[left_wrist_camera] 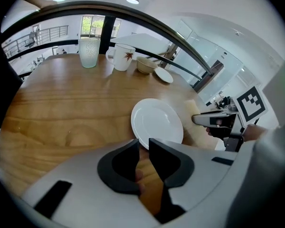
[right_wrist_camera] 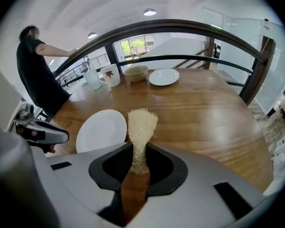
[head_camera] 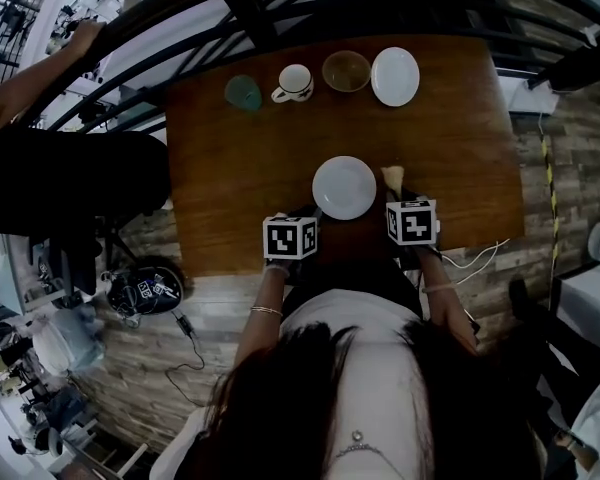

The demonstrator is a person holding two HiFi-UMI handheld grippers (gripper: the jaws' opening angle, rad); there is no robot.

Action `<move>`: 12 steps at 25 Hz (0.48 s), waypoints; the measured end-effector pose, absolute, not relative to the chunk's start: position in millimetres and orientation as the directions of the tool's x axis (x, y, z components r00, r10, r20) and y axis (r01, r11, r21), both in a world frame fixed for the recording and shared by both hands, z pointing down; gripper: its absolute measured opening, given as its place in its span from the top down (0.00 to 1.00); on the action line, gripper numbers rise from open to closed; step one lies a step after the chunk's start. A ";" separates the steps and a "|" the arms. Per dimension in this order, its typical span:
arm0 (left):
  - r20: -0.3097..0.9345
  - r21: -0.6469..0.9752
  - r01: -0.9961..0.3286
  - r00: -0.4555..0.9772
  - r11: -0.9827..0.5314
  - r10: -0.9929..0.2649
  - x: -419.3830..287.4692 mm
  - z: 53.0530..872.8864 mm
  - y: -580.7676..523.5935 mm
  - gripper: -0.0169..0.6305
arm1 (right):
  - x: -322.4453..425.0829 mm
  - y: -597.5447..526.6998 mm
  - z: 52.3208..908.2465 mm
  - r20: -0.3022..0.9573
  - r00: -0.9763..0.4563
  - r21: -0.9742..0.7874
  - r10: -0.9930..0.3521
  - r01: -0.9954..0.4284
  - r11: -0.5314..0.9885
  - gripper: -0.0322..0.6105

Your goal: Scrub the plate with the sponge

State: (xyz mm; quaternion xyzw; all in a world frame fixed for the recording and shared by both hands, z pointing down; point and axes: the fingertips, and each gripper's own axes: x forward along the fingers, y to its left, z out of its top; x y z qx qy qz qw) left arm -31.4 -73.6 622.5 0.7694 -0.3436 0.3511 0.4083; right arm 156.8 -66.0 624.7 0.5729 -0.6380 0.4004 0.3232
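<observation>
Head view, plate (head_camera: 344,187): flat on the table (head_camera: 230,158) near its front edge, between the two tools; a glass, mug, bowl and small plate stand in a row well behind it
Head view, sponge (head_camera: 392,176): just beside the plate's right rim, not over the plate; it sticks out ahead of the right tool (head_camera: 400,196)
Head view, left tool (head_camera: 308,213): its tips are at the plate's near left rim
Head view, arms: both forearms reach out from the body, and the tools point away side by side, flanking the plate's near edge
Left gripper view, jaws: a narrow slit apart, with nothing pinched between them
Left gripper view, plate: its near rim is right at the tips; the rest of it lies ahead and slightly right
Left gripper view, right tool: to the right, beyond the plate's far side
Right gripper view, jaws: clamped on the sponge's lower end, squeezing it thin
Right gripper view, sponge axis: long and upright, running on from the jaws, with the frayed free end fanning out above
Right gripper view, plate: ahead and to the left of the sponge, close by but not touching it
Judgement, coming move: the right tool needs a short shift left and a tip downward to lay the free end on the plate; the left tool is the nearer one to steady the rim
</observation>
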 end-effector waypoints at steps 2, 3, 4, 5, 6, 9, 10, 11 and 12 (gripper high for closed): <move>0.824 0.393 -0.817 0.516 -0.422 -0.232 -32.0 624.7 -70.8 0.89 | 154.5 -68.8 623.0 0.871 -0.142 -0.142 -0.470 -0.989 0.036 0.80; 0.826 0.395 -0.820 0.514 -0.415 -0.230 -33.0 625.4 -69.9 0.89 | 153.1 -70.2 622.6 0.871 -0.147 -0.143 -0.468 -0.989 0.043 0.80; 0.828 0.397 -0.823 0.512 -0.407 -0.228 -34.0 625.7 -69.6 0.89 | 151.5 -71.7 622.4 0.871 -0.152 -0.146 -0.466 -0.988 0.049 0.80; 0.829 0.400 -0.825 0.512 -0.400 -0.225 -34.7 626.2 -69.6 0.89 | 149.7 -73.3 622.4 0.872 -0.158 -0.150 -0.463 -0.987 0.055 0.80; 0.830 0.406 -0.825 0.513 -0.393 -0.220 -35.0 627.0 -69.4 0.89 | 147.7 -74.6 622.4 0.873 -0.164 -0.154 -0.460 -0.986 0.060 0.80; 0.828 0.428 -0.822 0.523 -0.376 -0.201 -34.2 630.2 -67.5 0.88 | 141.7 -77.8 622.8 0.874 -0.180 -0.161 -0.451 -0.984 0.080 0.80; 0.828 0.433 -0.821 0.525 -0.372 -0.197 -33.6 631.0 -67.4 0.87 | 140.6 -78.5 622.9 0.876 -0.180 -0.160 -0.446 -0.984 0.083 0.80; 0.828 0.436 -0.821 0.527 -0.369 -0.194 -33.1 631.7 -67.8 0.87 | 139.8 -79.1 623.2 0.879 -0.179 -0.159 -0.441 -0.984 0.083 0.80; 0.828 0.438 -0.821 0.527 -0.365 -0.191 -32.7 632.2 -68.5 0.87 | 138.5 -80.1 623.8 0.882 -0.180 -0.159 -0.436 -0.984 0.085 0.80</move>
